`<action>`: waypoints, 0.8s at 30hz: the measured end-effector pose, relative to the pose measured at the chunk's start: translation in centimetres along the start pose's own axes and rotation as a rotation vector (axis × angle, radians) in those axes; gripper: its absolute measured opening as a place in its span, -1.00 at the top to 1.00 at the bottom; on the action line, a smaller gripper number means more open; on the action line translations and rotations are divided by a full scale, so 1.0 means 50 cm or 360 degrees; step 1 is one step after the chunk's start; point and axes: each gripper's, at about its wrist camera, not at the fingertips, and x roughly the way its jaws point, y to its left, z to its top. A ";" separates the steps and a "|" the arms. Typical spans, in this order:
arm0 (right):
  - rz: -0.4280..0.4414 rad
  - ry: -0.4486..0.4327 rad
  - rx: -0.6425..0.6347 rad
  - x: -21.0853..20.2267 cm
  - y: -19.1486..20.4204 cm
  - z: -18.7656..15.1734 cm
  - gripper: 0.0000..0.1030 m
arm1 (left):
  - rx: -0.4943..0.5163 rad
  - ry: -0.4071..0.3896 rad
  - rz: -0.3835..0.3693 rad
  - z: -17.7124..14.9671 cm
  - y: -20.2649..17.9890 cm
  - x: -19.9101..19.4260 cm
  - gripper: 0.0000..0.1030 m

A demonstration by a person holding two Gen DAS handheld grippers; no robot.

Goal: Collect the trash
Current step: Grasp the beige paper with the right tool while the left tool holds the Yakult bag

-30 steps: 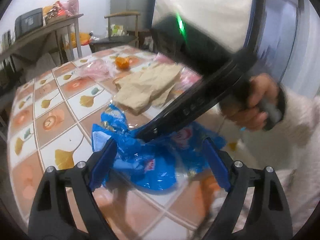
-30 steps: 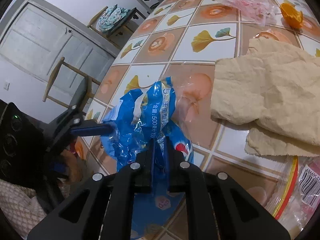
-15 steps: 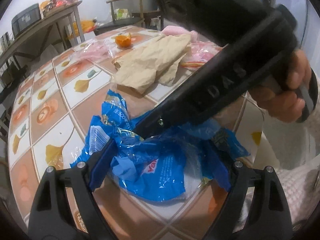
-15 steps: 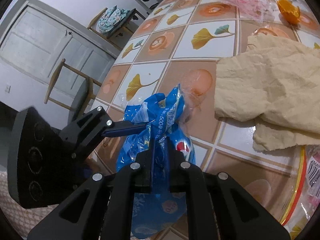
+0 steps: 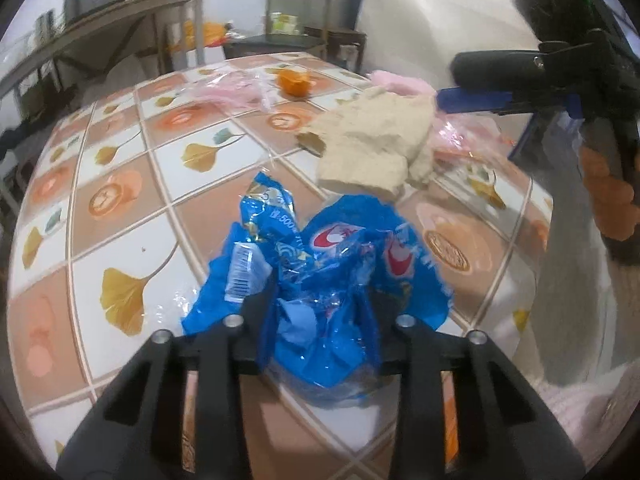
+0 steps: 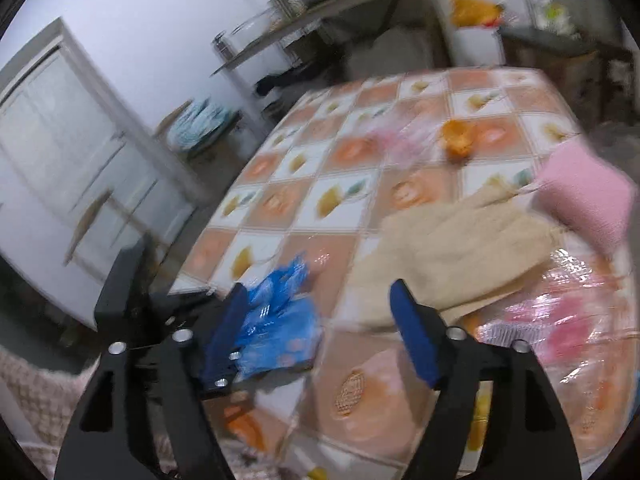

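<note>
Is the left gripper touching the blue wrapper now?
Touching. In the left wrist view, the left gripper has just closed its jaws on the crumpled blue wrapper, which bunches between them.

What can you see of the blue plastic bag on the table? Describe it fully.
The blue plastic bag is a crumpled, glossy wrapper with red-and-white logos, white print and a barcode panel. It sits bunched up near the edge of the tiled table, squeezed between the pads of the left gripper, whose jaws have just closed on it.
</note>
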 end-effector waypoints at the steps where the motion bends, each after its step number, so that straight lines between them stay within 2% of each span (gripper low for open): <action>1: -0.0035 -0.0022 0.0004 -0.006 -0.004 0.005 -0.45 | -0.0016 -0.0002 -0.0004 0.000 0.003 0.000 0.47; 4: -0.0125 -0.0079 0.0005 -0.016 -0.014 0.024 -0.64 | -0.0077 -0.0014 -0.0018 -0.003 0.015 -0.003 0.53; 8: -0.0292 -0.0017 -0.0135 0.013 -0.023 0.050 -0.80 | -0.0097 -0.0026 -0.0033 -0.006 0.020 -0.006 0.56; 11: -0.0468 0.0127 -0.0258 0.068 -0.039 0.065 -0.80 | -0.0094 -0.0030 -0.0035 -0.007 0.020 -0.006 0.56; 18: -0.0599 0.0416 -0.0405 0.177 -0.076 0.057 -0.80 | -0.0108 -0.0042 -0.0053 -0.007 0.026 -0.006 0.56; 21: -0.0652 0.0443 -0.0452 0.197 -0.071 0.045 -0.77 | -0.0099 -0.0042 -0.0049 -0.008 0.025 -0.007 0.56; 24: -0.0653 0.0422 -0.0477 0.200 -0.056 0.041 -0.53 | -0.0095 -0.0043 -0.0050 -0.007 0.026 -0.006 0.56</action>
